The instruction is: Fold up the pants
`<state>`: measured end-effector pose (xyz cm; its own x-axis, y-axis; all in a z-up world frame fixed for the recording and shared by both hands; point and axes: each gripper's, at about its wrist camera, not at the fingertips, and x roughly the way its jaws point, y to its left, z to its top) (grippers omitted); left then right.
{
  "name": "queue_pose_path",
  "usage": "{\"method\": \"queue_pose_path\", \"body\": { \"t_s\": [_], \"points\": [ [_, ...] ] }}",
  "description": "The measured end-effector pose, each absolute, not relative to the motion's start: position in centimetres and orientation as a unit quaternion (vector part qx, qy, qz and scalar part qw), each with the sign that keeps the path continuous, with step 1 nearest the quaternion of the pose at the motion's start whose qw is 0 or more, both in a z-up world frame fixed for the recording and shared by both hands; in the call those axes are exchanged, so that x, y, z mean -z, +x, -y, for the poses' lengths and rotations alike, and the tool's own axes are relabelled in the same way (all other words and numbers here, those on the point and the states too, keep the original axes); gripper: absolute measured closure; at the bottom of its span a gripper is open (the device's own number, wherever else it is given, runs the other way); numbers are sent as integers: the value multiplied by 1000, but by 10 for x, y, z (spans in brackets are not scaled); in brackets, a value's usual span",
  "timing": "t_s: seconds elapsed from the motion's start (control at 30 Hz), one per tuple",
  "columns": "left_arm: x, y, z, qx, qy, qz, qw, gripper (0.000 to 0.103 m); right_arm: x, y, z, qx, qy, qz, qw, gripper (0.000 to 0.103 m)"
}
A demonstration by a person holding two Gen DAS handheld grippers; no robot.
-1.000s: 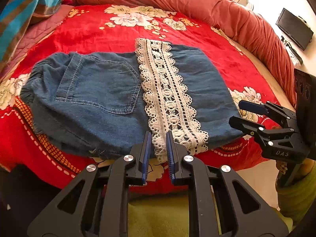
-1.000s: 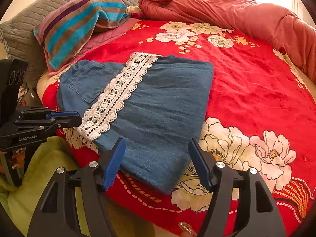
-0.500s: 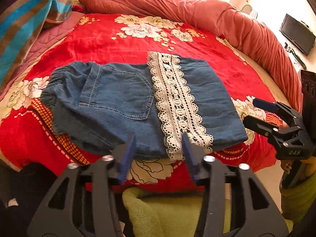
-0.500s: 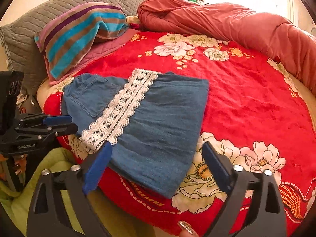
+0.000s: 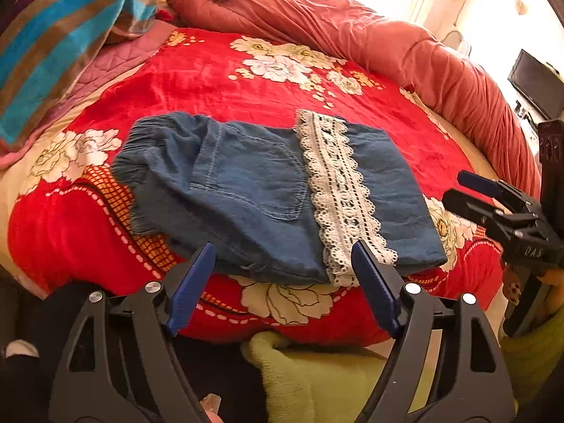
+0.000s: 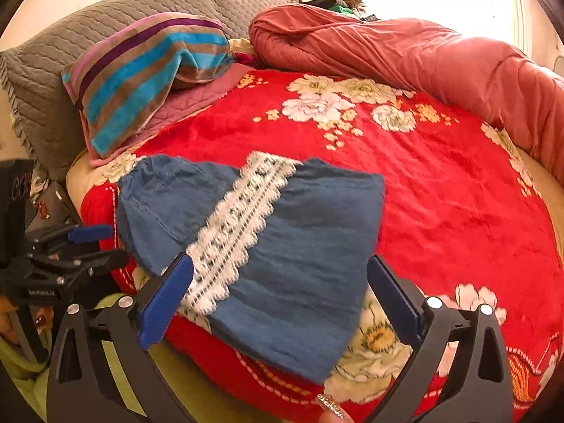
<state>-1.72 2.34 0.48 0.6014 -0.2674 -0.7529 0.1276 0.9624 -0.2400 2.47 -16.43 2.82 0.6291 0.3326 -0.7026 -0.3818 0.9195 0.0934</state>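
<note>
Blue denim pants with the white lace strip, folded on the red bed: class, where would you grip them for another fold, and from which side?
Probably grip the blue denim pants at their near edge, either side of the white lace strip, coming from the bed's front edge. That edge faces both open grippers and overhangs the red floral blanket slightly, so fingers can slip under.
</note>
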Motion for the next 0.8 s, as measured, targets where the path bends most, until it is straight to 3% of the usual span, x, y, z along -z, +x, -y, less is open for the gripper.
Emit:
{"method": "queue_pose_path", "body": {
  "t_s": [0.73, 0.8],
  "points": [
    [22, -10, -108, 87, -243, -434, 863, 31, -51, 99, 27, -317, -104, -383, 861, 5],
    [25, -8, -109, 97, -257, -434, 858, 35, -47, 111, 12, -330, -111, -393, 851, 5]
  ]
}}
